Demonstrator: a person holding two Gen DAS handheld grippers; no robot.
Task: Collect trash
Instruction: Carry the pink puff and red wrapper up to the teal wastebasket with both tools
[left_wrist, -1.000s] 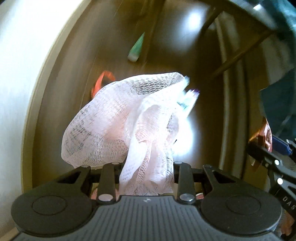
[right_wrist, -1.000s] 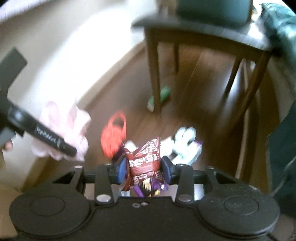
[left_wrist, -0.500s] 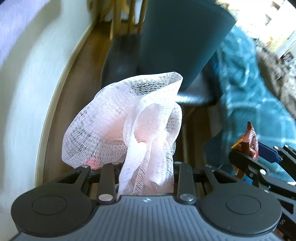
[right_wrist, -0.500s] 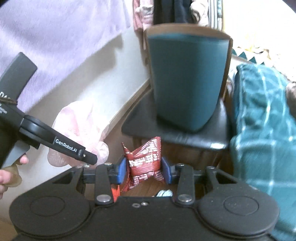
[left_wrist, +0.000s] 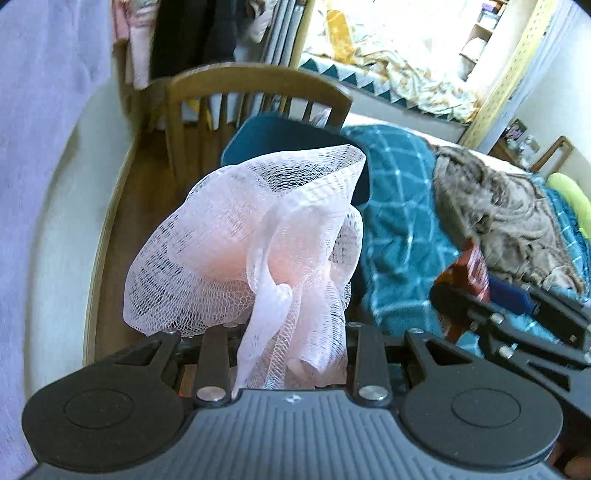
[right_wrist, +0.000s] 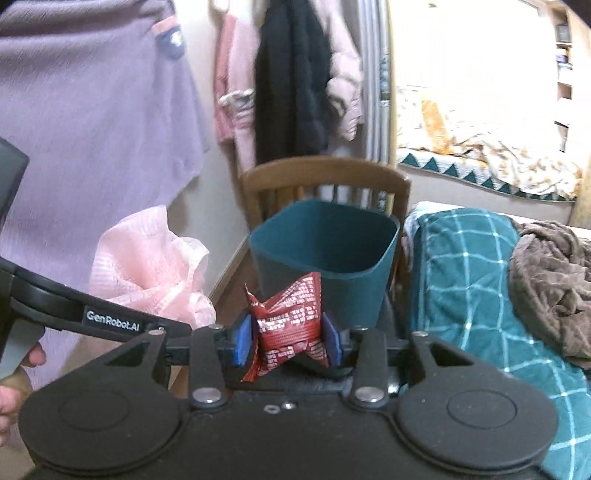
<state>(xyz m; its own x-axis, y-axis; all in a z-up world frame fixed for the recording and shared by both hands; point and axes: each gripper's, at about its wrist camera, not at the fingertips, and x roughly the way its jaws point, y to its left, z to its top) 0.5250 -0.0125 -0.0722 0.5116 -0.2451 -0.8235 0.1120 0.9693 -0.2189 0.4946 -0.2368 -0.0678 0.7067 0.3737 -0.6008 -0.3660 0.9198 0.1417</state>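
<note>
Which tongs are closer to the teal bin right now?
Roughly level, too close to call. The right tongs, gripping a red wrapper, face the bin head-on, short of its near wall. The left tongs, holding pink mesh, sit alongside, left of it.

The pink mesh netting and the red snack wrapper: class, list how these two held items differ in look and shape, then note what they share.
The pink mesh netting is pale, see-through and billows wide beyond the left gripper; the red snack wrapper is opaque, printed with white text, and stays compact between the right gripper pads. The netting is soft and floppy; the wrapper is creased and crumpled. Both are clamped in a gripper near the teal bin.
</note>
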